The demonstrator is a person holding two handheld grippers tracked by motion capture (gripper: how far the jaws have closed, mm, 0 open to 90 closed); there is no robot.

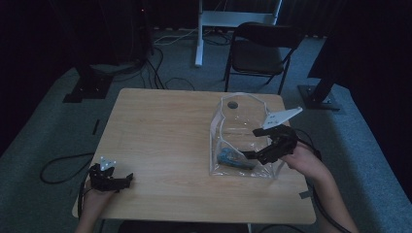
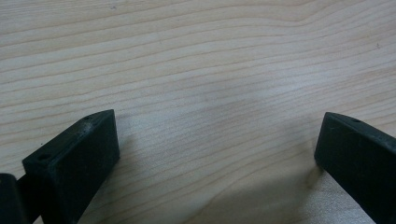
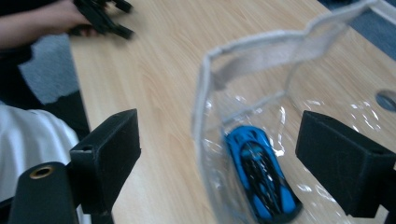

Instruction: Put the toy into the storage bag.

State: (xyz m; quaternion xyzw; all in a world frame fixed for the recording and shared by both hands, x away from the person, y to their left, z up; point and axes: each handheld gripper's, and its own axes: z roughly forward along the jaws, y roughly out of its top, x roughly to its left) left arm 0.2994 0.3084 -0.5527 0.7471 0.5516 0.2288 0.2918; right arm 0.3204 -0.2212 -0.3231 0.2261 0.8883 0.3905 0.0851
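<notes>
**A:** At the near edge of the wooden tabletop [image 1: 165, 126], what is the left tool [image 1: 127, 179] doing?

**B:** It rests low over bare wood at the near left corner, well apart from the clear plastic pouch [image 1: 243, 121]. In the left gripper view its jaws stand wide apart with nothing between them.

**A:** And the right tool [image 1: 248, 154]?

**B:** It is at the pouch's near right side, its jaws spread wide and gripping nothing. In the right gripper view the pouch's white-edged mouth [image 3: 243, 51] lies between the two jaws.

**A:** Where is the blue toy car [image 3: 261, 172]?

**B:** Inside the pouch, lying flat at its near end, roof up.

**A:** Beyond the pouch?

**B:** A dark round spot [image 1: 232, 104] shows at the pouch's far end. Past the tabletop's far edge, a black folding chair [image 1: 262, 48] stands on grey carpet [image 1: 48, 126], with cables [image 1: 160, 73] trailing to its left.
</notes>
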